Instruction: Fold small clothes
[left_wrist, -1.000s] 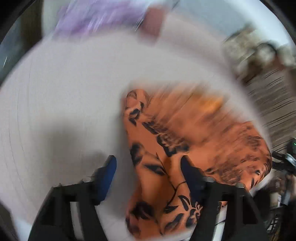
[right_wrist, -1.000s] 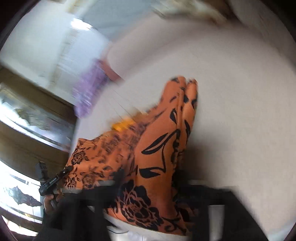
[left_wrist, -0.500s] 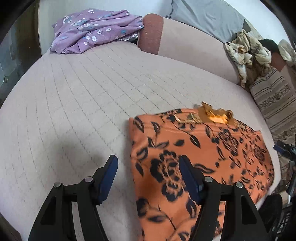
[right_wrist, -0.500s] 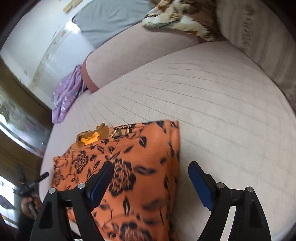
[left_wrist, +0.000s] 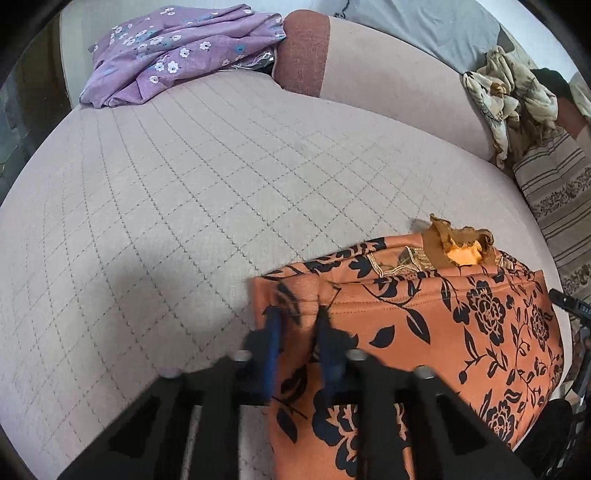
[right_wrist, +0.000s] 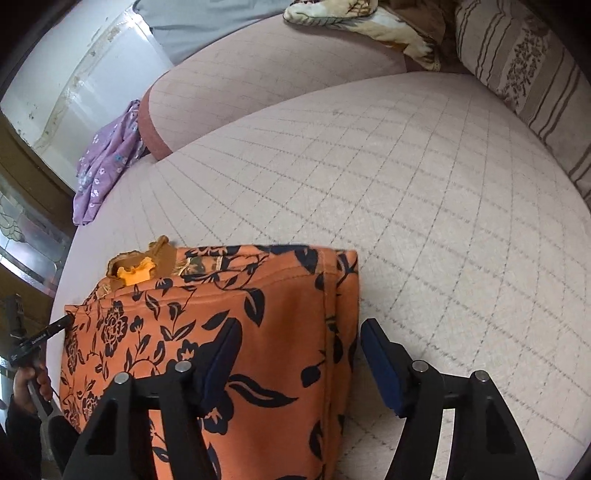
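Note:
An orange garment with black flowers (left_wrist: 424, 332) lies folded at the near edge of a quilted pink sofa seat (left_wrist: 221, 184). It also shows in the right wrist view (right_wrist: 229, 306). A tan and yellow piece (left_wrist: 461, 251) sticks out at its far edge. My left gripper (left_wrist: 297, 317) is shut on the garment's left corner. My right gripper (right_wrist: 299, 332) is open, its fingers astride the garment's right edge, the left finger (right_wrist: 218, 354) over the cloth and the right finger (right_wrist: 380, 362) over the seat.
A purple flowered cloth (left_wrist: 177, 48) lies at the far left of the sofa. A crumpled beige cloth (left_wrist: 513, 96) and a striped cushion (left_wrist: 554, 199) are at the far right. A grey cloth (left_wrist: 424, 22) hangs over the backrest.
My left gripper has closed on the garment's left corner; half a second ago it was open. My right gripper has moved in closer over the right edge, still open.

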